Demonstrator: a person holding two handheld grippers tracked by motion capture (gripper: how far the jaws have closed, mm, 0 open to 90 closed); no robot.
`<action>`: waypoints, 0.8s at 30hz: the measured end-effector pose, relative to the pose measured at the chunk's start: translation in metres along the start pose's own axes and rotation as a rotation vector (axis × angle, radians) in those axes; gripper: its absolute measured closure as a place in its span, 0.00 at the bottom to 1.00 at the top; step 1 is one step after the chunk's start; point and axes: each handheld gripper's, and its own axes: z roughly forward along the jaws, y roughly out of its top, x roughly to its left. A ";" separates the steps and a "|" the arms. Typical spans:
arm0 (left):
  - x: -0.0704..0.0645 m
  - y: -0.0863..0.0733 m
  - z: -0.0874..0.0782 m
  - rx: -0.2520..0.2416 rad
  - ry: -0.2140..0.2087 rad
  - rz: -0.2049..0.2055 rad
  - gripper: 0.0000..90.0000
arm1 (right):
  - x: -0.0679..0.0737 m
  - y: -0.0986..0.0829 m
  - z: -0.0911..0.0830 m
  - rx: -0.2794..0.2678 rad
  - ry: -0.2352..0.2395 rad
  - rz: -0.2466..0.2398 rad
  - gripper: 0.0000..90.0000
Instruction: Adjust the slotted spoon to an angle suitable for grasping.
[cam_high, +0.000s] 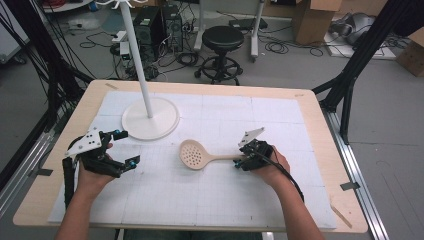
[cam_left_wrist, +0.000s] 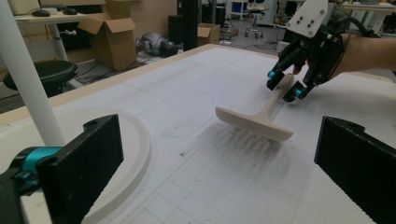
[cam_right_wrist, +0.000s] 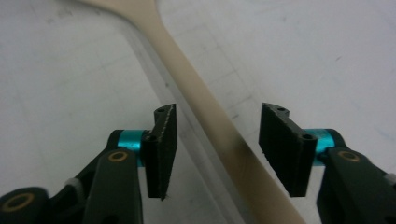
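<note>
Skimmer spoon (cam_high: 200, 155) lies flat on the white mat of the bench (cam_high: 310, 107) in the high view, its perforated bowl toward the round white stand base (cam_high: 150, 119), its handle reaching into the right claw (cam_high: 239, 162). Off to the left, the left claw (cam_high: 126, 148) gapes wide, holding nothing. From the left gripper view, the spoon (cam_left_wrist: 261, 119) sits beyond the spread jaws. The right gripper view shows the handle (cam_right_wrist: 196, 88) between parted jaws, neither touching it.
</note>
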 end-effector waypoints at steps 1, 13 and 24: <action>0.000 0.000 0.000 0.001 0.000 0.000 0.02 | 0.000 0.001 0.001 -0.002 -0.004 -0.002 0.64; 0.000 0.001 -0.001 -0.011 0.000 0.002 0.02 | 0.032 0.020 0.008 -0.017 0.121 -0.185 0.84; -0.001 0.004 -0.003 -0.021 -0.003 0.008 0.02 | 0.061 0.053 0.028 -0.046 0.194 -0.269 0.83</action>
